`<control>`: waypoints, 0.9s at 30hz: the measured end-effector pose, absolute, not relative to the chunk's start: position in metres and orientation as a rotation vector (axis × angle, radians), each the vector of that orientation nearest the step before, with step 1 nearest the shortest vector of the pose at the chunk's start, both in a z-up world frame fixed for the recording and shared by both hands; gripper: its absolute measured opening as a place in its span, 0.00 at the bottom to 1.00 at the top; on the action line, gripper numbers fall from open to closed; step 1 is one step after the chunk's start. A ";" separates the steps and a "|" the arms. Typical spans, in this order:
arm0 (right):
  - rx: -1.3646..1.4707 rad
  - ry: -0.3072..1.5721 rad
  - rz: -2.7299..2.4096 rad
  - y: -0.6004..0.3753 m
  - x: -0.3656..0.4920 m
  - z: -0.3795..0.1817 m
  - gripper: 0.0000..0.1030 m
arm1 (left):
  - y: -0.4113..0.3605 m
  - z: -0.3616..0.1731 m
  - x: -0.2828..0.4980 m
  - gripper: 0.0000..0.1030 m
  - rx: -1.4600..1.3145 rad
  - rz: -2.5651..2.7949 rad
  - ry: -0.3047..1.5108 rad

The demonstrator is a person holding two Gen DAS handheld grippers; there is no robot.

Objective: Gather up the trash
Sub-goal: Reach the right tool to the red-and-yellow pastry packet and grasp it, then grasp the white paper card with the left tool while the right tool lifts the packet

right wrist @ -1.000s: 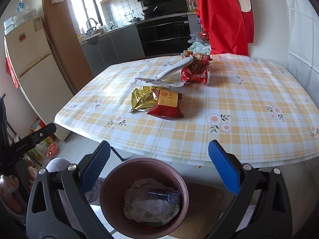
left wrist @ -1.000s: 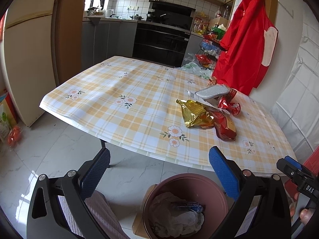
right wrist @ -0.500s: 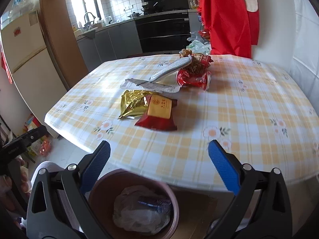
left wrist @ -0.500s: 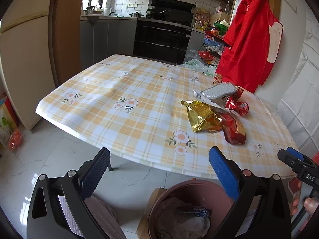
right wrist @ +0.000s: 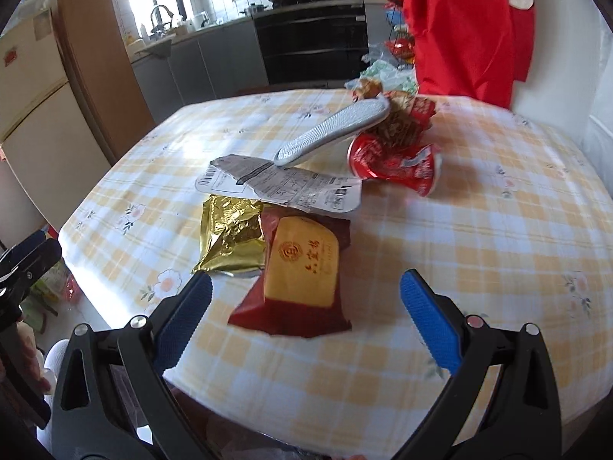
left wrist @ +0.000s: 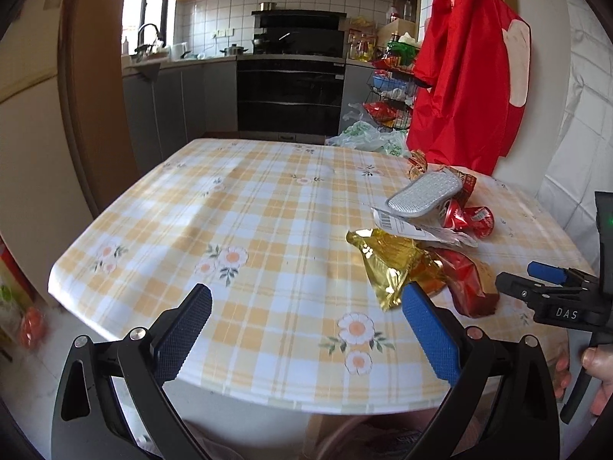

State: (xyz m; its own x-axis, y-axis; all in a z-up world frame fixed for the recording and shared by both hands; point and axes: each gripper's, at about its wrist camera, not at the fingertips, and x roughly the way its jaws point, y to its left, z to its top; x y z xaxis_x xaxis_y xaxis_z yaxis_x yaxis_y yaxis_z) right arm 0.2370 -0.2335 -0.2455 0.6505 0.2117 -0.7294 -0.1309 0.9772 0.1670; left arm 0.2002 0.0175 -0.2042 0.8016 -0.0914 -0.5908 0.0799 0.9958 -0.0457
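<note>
Trash lies on the checked table (right wrist: 479,230): a red and yellow packet (right wrist: 299,280), a gold foil wrapper (right wrist: 230,237), a flattened white carton (right wrist: 283,188), a silver pouch (right wrist: 329,130) and red wrappers (right wrist: 398,149). My right gripper (right wrist: 304,314) is open, just above the red and yellow packet, which lies between its fingers. My left gripper (left wrist: 306,326) is open and empty over the table's front edge, left of the gold wrapper (left wrist: 387,264). The right gripper (left wrist: 551,287) shows at the right of the left wrist view. The bin is almost hidden below the table edge.
A red garment (left wrist: 467,69) hangs on the wall behind the table. A rack of bags (left wrist: 387,92) and kitchen counters with an oven (left wrist: 287,92) stand beyond. A fridge (right wrist: 34,115) is at the left.
Both grippers rose from over the bin and moved forward over the table. The right gripper closed in on the red and yellow packet. The bin dropped out of view.
</note>
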 end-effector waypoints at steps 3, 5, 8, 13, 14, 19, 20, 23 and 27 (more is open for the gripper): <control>0.103 0.877 0.172 -0.228 0.255 -0.257 0.94 | 0.012 -0.209 0.217 0.94 -0.002 -0.118 0.637; 0.122 0.909 0.152 -0.228 0.270 -0.267 0.94 | 0.009 -0.211 0.231 0.94 -0.001 -0.140 0.644; 0.120 0.938 0.139 -0.229 0.284 -0.278 0.93 | 0.005 -0.212 0.247 0.94 0.004 -0.187 0.640; 0.153 0.969 0.220 -0.233 0.286 -0.286 0.55 | -0.009 -0.214 0.276 0.94 0.004 -0.290 0.671; 0.172 0.975 0.240 -0.236 0.285 -0.287 0.52 | -0.011 -0.217 0.287 0.94 -0.035 -0.324 0.712; 0.192 0.956 0.254 -0.241 0.274 -0.288 0.50 | -0.020 -0.229 0.320 0.94 -0.157 -0.351 0.797; 0.197 0.954 0.257 -0.242 0.272 -0.288 0.50 | -0.021 -0.231 0.326 0.94 -0.193 -0.349 0.806; 0.188 0.945 0.257 -0.242 0.267 -0.288 0.50 | -0.020 -0.242 0.350 0.86 -0.338 -0.354 0.873; 0.195 0.940 0.252 -0.245 0.262 -0.288 0.50 | -0.018 -0.264 0.376 0.71 -0.536 -0.345 0.985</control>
State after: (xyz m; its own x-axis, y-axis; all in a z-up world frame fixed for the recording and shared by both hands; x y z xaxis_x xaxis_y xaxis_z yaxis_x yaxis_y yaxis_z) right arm 0.2624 -0.2445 -0.2880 0.5640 0.2972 -0.7704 -0.1287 0.9532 0.2735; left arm 0.3756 -0.0184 -0.2643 0.5151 -0.5061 -0.6918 0.0357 0.8190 -0.5727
